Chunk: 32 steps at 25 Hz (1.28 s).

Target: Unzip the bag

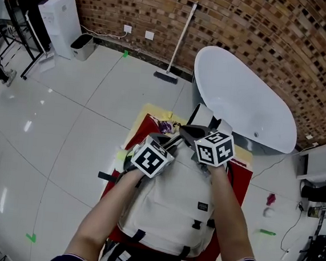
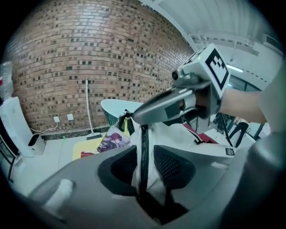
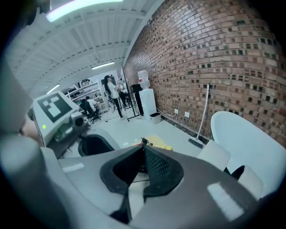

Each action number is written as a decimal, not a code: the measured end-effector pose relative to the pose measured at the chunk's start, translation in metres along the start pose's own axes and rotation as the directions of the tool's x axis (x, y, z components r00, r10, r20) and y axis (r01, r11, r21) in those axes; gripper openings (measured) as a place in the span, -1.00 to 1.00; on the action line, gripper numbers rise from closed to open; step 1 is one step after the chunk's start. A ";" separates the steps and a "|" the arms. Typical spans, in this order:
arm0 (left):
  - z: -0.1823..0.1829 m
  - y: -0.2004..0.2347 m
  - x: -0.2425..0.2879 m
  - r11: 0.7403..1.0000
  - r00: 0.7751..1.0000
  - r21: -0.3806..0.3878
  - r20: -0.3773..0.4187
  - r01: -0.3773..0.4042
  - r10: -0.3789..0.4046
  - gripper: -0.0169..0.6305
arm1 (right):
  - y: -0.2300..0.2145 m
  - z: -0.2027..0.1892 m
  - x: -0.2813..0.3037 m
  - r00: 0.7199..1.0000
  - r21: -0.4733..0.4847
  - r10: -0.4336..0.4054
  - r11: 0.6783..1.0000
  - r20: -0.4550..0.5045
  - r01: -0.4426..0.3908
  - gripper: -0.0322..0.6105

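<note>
Pale bag (image 1: 167, 208) flat on a red mat (image 1: 240, 177) – just in front of the white bathtub (image 1: 246, 100), top end toward it.
The left gripper (image 2: 144, 154), farther from the bathtub, has its jaws closed on a fold of the bag's fabric, and the black zip (image 2: 144, 132) runs up between them. The right gripper (image 3: 143, 147), on the bathtub side of the left one, has its jaws pinched together at the tips on a small dark zip pull (image 3: 143, 141) – beside it hangs a yellow tag.

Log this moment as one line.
left gripper: shut on zipper seam | right gripper: shut on zipper pull | backpack: on red mat
</note>
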<state>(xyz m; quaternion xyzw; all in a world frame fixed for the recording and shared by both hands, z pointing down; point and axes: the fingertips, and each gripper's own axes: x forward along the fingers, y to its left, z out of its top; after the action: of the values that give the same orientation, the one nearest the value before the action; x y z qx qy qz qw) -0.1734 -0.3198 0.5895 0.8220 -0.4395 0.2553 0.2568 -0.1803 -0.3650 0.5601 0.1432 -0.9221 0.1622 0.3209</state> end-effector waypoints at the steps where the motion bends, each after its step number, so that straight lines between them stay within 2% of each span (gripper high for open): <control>1: -0.004 -0.001 0.006 1.000 1.000 0.012 -0.020 -0.007 0.007 -0.57 | 0.000 0.001 -0.002 1.000 0.007 0.001 1.000 0.004 -0.001 -0.84; 2: -0.007 -0.001 0.009 1.000 0.999 0.019 -0.031 -0.015 0.015 -0.73 | -0.001 0.000 -0.003 1.000 0.017 -0.002 1.000 0.004 0.002 -0.84; 4: -0.008 -0.002 0.010 1.000 0.999 0.016 -0.031 -0.020 0.020 -0.78 | -0.008 -0.003 -0.007 1.000 0.051 -0.011 0.999 0.007 0.011 -0.84; 13: 0.007 -0.007 -0.009 0.999 1.000 0.027 0.002 -0.026 0.026 -0.81 | -0.031 0.004 -0.033 0.996 0.156 -0.047 0.987 0.080 0.034 -0.83; 19: 0.012 -0.020 -0.020 0.999 1.000 0.031 0.024 -0.014 0.014 -0.82 | -0.038 0.004 -0.052 0.989 0.230 -0.047 0.973 0.138 0.014 -0.82; 22: 0.009 -0.022 -0.027 0.998 1.000 0.052 0.019 -0.024 0.023 -0.83 | -0.052 -0.002 -0.066 0.981 0.278 -0.112 0.958 0.156 0.065 -0.84; 25: 0.005 -0.020 -0.038 1.000 0.999 0.019 0.036 -0.018 0.017 -0.83 | -0.073 -0.020 -0.089 0.972 0.330 -0.175 0.937 0.157 0.115 -0.84; 32: -0.008 -0.014 -0.047 0.998 0.998 -0.037 0.044 -0.044 0.046 -0.82 | -0.089 -0.057 -0.119 0.959 0.420 -0.229 0.897 0.169 0.140 -0.84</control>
<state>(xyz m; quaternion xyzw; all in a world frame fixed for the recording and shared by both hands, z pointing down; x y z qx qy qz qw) -0.1859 -0.2804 0.5620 0.8127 -0.4680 0.2348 0.2558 -0.0269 -0.4042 0.5444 0.3102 -0.8798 0.3013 0.1972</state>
